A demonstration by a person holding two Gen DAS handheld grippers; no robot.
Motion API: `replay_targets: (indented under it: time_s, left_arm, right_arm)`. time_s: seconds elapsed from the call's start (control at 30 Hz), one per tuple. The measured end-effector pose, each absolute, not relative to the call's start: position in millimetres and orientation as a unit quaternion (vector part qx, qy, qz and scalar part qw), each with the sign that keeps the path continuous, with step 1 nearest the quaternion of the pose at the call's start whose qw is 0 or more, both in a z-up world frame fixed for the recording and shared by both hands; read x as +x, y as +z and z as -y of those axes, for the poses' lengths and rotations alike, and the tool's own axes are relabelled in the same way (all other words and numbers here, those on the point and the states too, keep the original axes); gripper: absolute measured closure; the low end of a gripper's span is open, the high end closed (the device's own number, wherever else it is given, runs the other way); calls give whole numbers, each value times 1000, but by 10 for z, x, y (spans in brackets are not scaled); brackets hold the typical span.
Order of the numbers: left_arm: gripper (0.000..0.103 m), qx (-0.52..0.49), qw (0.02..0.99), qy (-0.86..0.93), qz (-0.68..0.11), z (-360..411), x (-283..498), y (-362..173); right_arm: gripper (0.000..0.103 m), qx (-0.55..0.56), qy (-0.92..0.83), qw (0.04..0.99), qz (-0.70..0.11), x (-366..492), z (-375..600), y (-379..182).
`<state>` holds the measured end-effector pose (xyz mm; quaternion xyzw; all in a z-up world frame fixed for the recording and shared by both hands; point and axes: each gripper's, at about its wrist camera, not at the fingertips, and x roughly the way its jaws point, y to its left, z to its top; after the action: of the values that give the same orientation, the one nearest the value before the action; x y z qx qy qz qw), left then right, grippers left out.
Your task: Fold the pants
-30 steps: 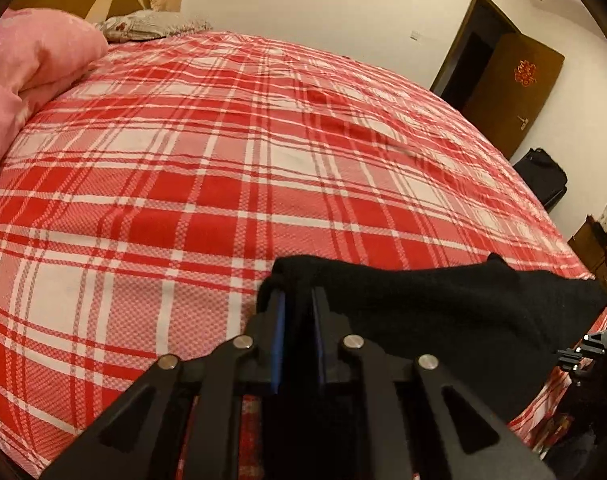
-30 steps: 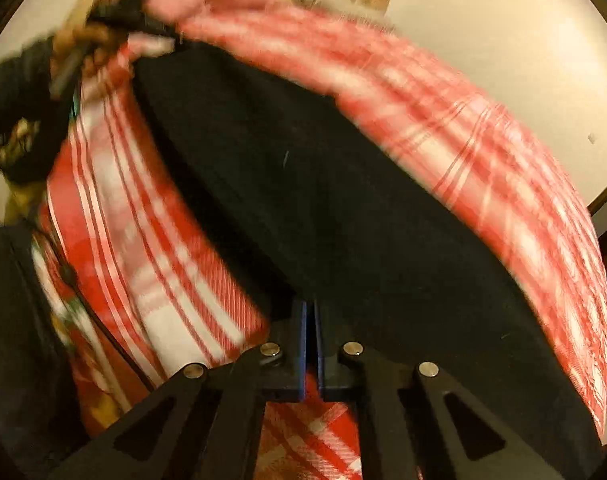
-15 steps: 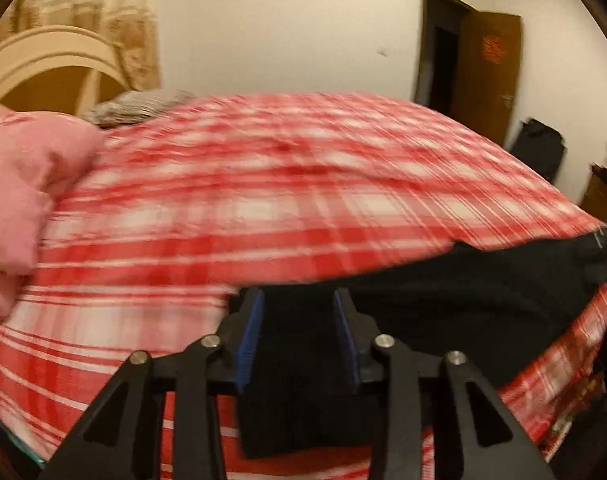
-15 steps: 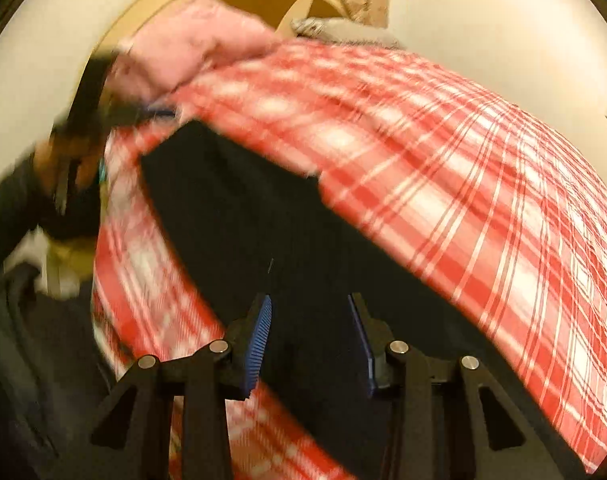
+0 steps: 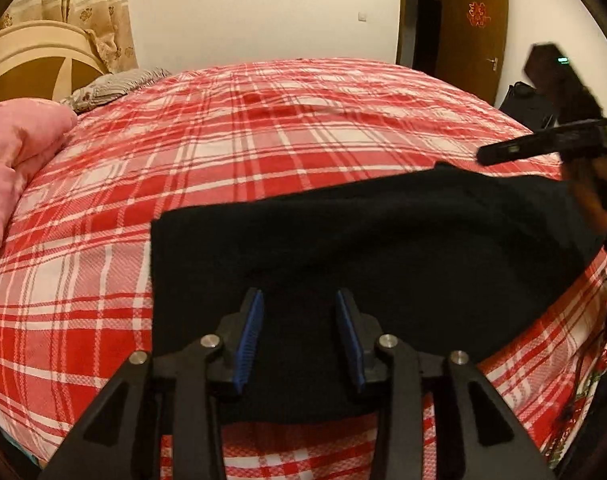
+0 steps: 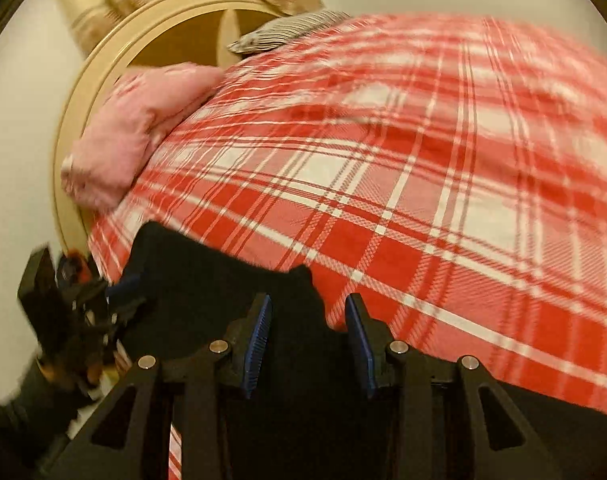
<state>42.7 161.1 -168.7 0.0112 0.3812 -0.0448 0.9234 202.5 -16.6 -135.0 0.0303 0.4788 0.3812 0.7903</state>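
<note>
1. Surface: I see a bed under a red-and-white plaid cover (image 5: pixel 263 152). This cover is my landmark for everything below.
2. Room: a cream arched headboard (image 5: pixel 31 60) stands at the cover's far-left end, with a pink quilt (image 5: pixel 19 160) and a grey patterned pillow (image 5: pixel 115 88) on the cover beside it. Beyond the cover's far-right side I see a white wall (image 5: pixel 263 12) and an open brown door (image 5: pixel 473 36).
3. Task thing: the black pants (image 5: pixel 363 248) lie flat on the near edge of the cover, one straight edge towards the headboard.
4. My left gripper (image 5: pixel 298 340) hovers over the near part of the pants, its blue-padded fingers (image 5: pixel 249 340) spread wide with nothing between them.
5. My right gripper (image 6: pixel 308 346) is likewise spread wide and empty above the pants (image 6: pixel 207 296), near the cover's near edge; this view is blurred.
6. Change: a second ago both pairs of fingers were pinched on the black cloth; half a second ago they were partly parted. Now they are fully apart, and the pants rest on the cover.
</note>
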Motion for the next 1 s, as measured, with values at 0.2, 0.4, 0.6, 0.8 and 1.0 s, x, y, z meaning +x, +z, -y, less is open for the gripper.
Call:
replay_targets:
  time_s: [0.2, 0.4, 0.6, 0.8, 1.0]
  left_arm:
    - [56, 1, 937, -32, -348, -1678, 371, -1575]
    - [57, 17, 932, -13, -362, -1727, 409, -1723]
    - [52, 37, 935, -15, -354, -1701, 399, -1767]
    - [51, 22, 934, -9, -357, -1710, 369, -1694]
    - [33, 27, 935, -16, -354, -1614, 364, -1665]
  right_arm:
    - [67, 84, 390, 766, -503, 2171, 74, -1508]
    - [98, 82, 376, 772, -506, 2161, -13, -1540]
    - [99, 76, 348, 789, -501, 2204, 39, -1561]
    - [97, 77, 348, 789, -500, 2209, 75, -1596]
    - [77, 63, 334, 803, -490, 2076, 254, -1493]
